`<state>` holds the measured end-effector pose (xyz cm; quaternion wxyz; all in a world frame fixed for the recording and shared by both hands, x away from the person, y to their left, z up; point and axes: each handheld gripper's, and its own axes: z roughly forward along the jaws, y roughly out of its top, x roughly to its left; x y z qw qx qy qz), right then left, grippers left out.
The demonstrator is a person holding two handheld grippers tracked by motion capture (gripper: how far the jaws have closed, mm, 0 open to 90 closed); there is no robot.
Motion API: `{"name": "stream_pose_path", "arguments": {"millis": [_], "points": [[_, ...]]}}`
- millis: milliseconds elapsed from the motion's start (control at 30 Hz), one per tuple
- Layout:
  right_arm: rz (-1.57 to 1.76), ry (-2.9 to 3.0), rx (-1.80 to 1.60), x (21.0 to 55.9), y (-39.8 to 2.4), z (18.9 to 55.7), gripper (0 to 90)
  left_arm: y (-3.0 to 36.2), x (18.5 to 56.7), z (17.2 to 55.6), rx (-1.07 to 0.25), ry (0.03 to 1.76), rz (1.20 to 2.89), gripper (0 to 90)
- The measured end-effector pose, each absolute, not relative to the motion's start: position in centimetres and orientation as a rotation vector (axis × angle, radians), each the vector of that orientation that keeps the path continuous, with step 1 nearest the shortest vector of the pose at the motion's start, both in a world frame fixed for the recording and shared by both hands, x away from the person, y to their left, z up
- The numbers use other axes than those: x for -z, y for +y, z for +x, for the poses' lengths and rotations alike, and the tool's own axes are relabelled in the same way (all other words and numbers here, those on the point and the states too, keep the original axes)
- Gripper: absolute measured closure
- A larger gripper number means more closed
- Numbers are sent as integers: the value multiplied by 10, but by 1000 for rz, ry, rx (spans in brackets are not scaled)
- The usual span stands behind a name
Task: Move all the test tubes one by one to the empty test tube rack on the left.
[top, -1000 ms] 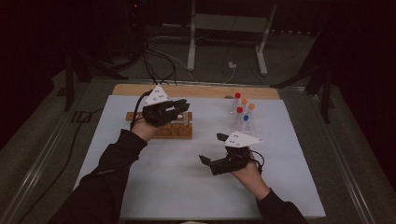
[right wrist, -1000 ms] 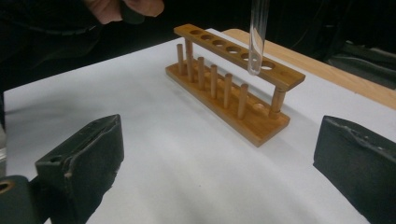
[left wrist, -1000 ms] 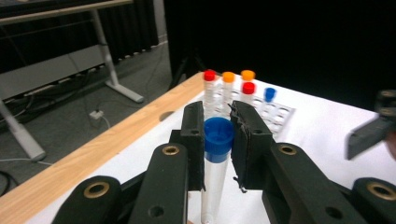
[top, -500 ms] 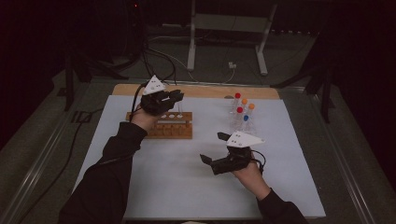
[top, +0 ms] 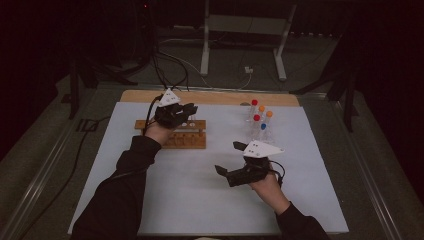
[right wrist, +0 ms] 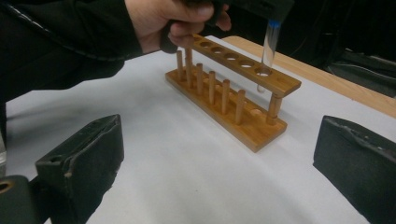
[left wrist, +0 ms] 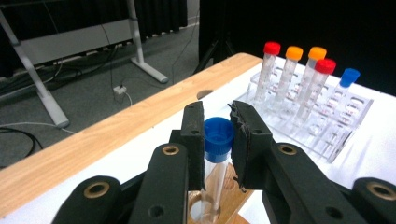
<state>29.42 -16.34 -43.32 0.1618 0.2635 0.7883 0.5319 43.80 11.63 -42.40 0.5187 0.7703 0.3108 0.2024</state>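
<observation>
Blue-capped and clear-bodied, a test tube [left wrist: 217, 149] is clamped between the jaws of the left gripper [left wrist: 217, 140], the pads pressed on either side of the cap and the top of the glass, so that the tube hangs straight down below them. Gripped high like this, the lower part of the tube is left free to pass into a hole without the jaws meeting the wood. In the right gripper view, the tube's tip is seen entering the end hole of the top rail of the wooden test tube rack [right wrist: 233, 88]; it appears to be partly through and not yet seated on the base below. The other holes along the rail are seen to be empty, so the end hole was probably chosen as the nearest to the supply side.

Beyond the left jaws, a clear plastic rack [left wrist: 322, 126] is seen with five more tubes upright in it, capped red, orange and blue, presumably waiting to be moved across.

The right gripper [top: 235, 165] is held low over the white table cover [top: 190, 200], well apart from both racks, with its jaws spread wide and nothing between them. It is judged to be kept aside so that the left hand's lowering is not crowded.
</observation>
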Motion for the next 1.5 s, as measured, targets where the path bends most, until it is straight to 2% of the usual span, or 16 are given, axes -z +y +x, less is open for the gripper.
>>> {"name": "stream_pose_path", "arguments": {"millis": [500,1033,1100,1133,1267,1500], "points": [[721,2260,-1496,436,-162,294,13,117,450,437,-466,785,1867,772],[737,2207,-1557,429,-170,294,14,115,454,440,-453,774,1894,763],[729,2200,-1564,426,-173,294,14,116,454,440,-435,768,1890,732],[728,2214,-1567,424,-176,296,15,116,453,439,-441,758,1892,651],[746,2204,-1509,418,-185,300,17,119,445,433,-428,730,1866,484],[822,2090,-1443,406,-208,308,16,130,426,408,-376,669,1840,233]]}}
